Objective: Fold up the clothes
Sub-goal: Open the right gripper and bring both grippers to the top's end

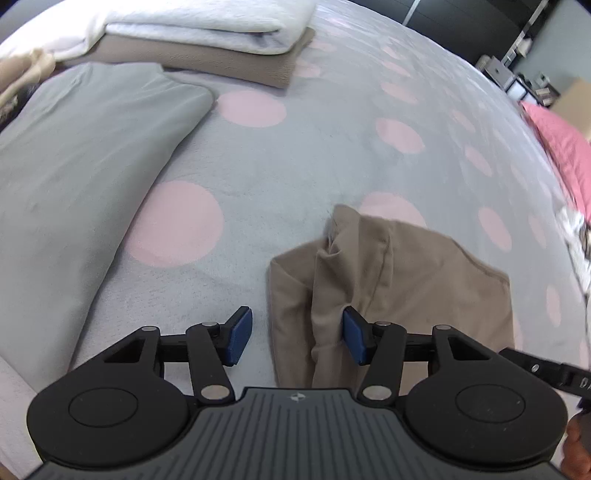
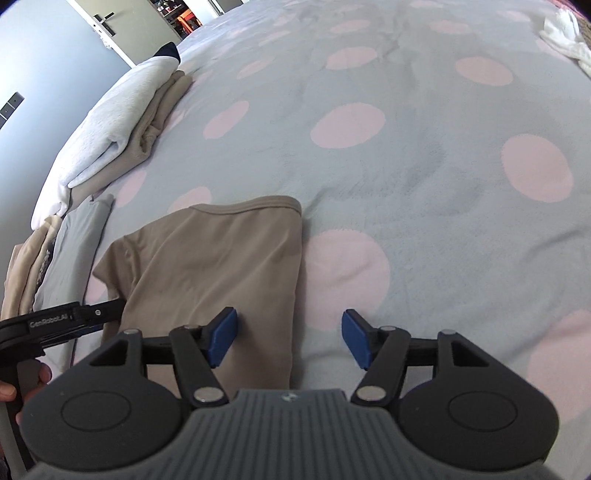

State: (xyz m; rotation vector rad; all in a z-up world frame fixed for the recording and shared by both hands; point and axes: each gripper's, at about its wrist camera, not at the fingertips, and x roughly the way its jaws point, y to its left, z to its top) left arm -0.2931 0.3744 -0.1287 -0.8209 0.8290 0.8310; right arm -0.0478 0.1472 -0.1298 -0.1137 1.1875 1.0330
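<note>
The bedspread (image 2: 424, 192) is pale grey with large pink dots. On it lies a tan shirt (image 2: 218, 266), plain all over. The folded garment (image 1: 74, 166) beside it is plain light grey. Farther off, a white fleece (image 1: 207, 26) sits on a taupe one (image 1: 229, 62). Each tool (image 1: 297, 338) (image 2: 290, 338) is black with blue pads (image 1: 239, 336). A pink pillow (image 1: 569, 155) lies at the edge.

Both views sit right on the grippers, looking steeply down at the bed from close up, each with its own fingers filling the bottom of the frame. The left wrist view faces the grey dotted blanket (image 1: 332, 155) with a tan shirt (image 1: 406, 280) at lower right. The right wrist view has that same shirt (image 2: 207, 266) at lower left. Both also catch the folded stack (image 1: 207, 37), upper left in each (image 2: 122, 122).
</note>
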